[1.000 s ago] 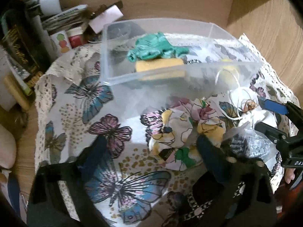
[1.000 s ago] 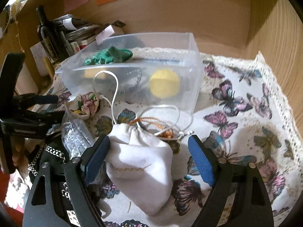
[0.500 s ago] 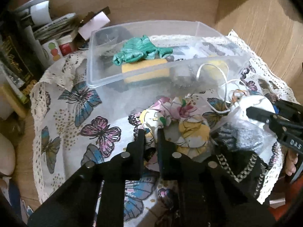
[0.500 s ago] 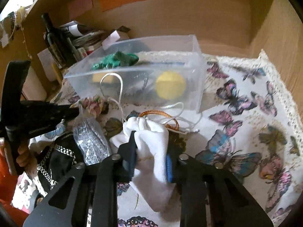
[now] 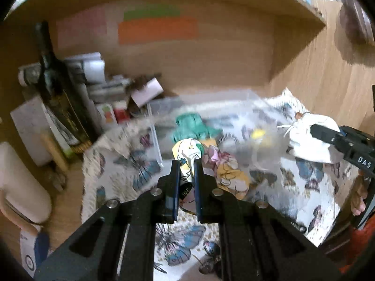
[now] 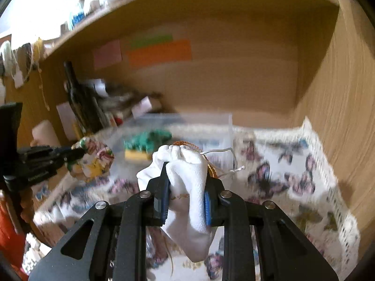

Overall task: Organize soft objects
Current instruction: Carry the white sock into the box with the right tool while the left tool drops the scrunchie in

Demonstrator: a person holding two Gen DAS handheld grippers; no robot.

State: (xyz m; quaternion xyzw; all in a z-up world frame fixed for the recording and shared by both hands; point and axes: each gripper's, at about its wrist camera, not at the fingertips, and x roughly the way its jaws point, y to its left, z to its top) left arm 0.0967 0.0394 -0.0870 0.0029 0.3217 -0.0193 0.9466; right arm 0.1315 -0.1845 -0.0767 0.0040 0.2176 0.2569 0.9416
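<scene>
Left tongs [image 5: 187,164]: clamped on floral bundle [image 5: 211,164], lifted toward clear bin [image 6: 187,131].
Right tongs [image 6: 186,185]: clamped on white pouch [image 6: 187,175], likewise for binning.

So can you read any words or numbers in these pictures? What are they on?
"DAS": white letters on the right claw body, cut off at the picture's edge.
Dark bottle label: gold print, too blurred to read.
Small white box: round mark, too small to read.
Wall sticky notes: no writing visible.
</scene>
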